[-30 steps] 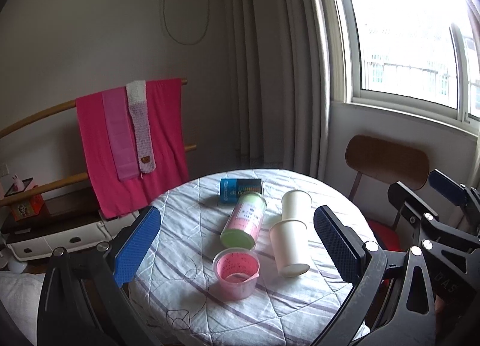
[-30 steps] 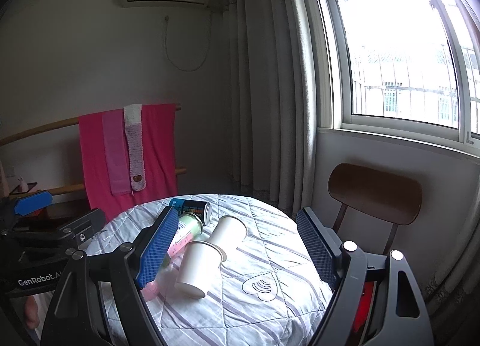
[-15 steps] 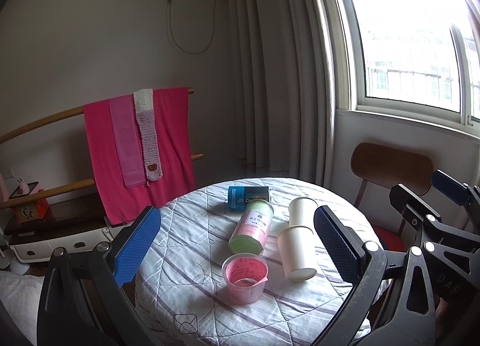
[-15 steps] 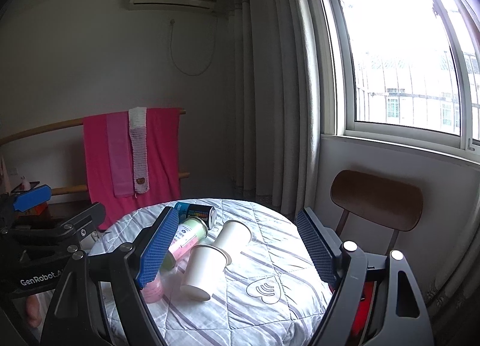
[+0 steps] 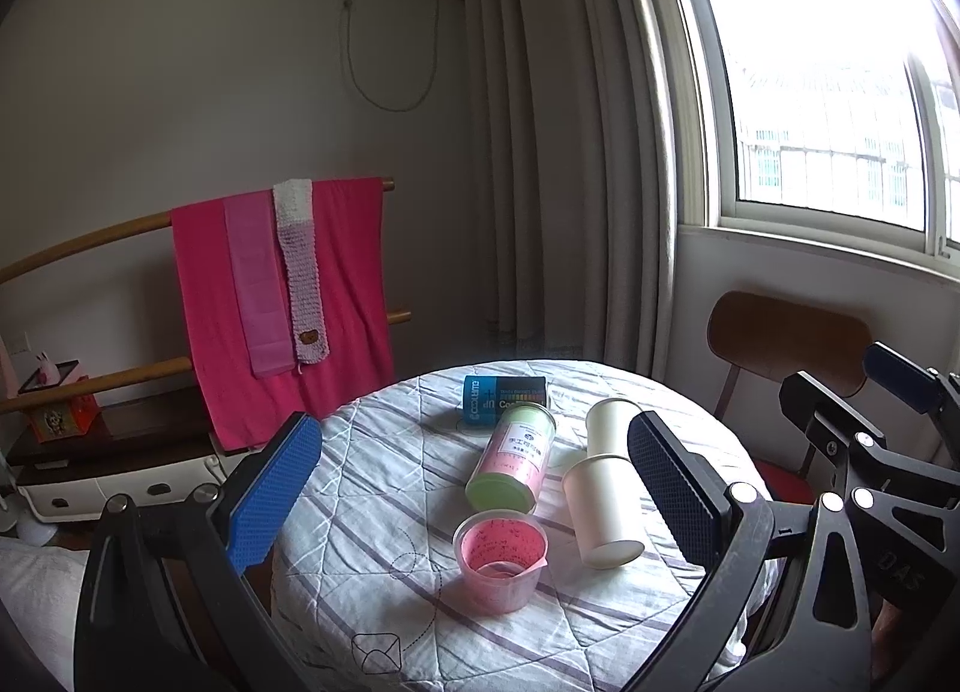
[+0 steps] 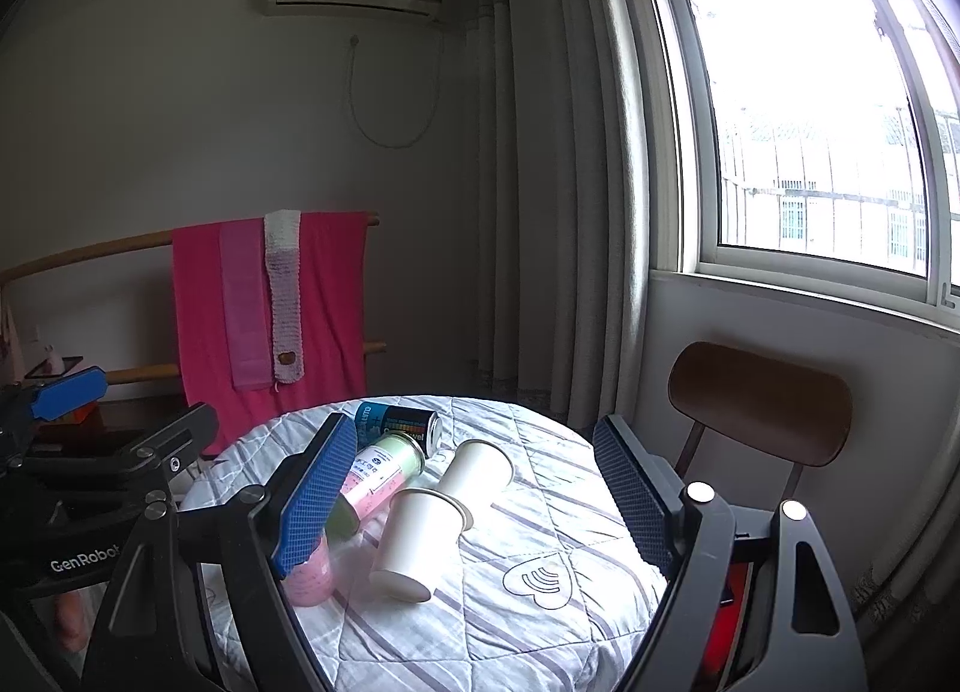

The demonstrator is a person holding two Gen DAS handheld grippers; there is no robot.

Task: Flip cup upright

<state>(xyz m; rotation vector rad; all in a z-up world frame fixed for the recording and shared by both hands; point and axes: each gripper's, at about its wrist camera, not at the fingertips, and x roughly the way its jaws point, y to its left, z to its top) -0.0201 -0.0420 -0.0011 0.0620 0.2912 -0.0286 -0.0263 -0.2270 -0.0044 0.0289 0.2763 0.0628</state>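
Observation:
Two white paper cups lie on their sides on the round table. The near cup (image 5: 603,512) (image 6: 414,542) points its open mouth toward me. The far cup (image 5: 612,422) (image 6: 477,467) lies just behind it, touching it. A pink plastic cup (image 5: 501,563) (image 6: 309,572) stands upright in front. My left gripper (image 5: 474,506) is open and empty, held above the table's near side. My right gripper (image 6: 468,500) is open and empty, also back from the cups. The right gripper's body shows at the right edge of the left wrist view.
A green-and-pink canister (image 5: 513,467) (image 6: 375,473) and a blue can (image 5: 504,398) (image 6: 396,422) lie on their sides behind the pink cup. The table (image 5: 372,512) has a striped quilted cloth. A wooden chair (image 6: 759,410) stands at the right. Pink towels (image 5: 282,296) hang on a rail behind.
Both grippers have pulled back and tilted up, so the table and cups sit lower and smaller in both views. The objects on the table have not moved.

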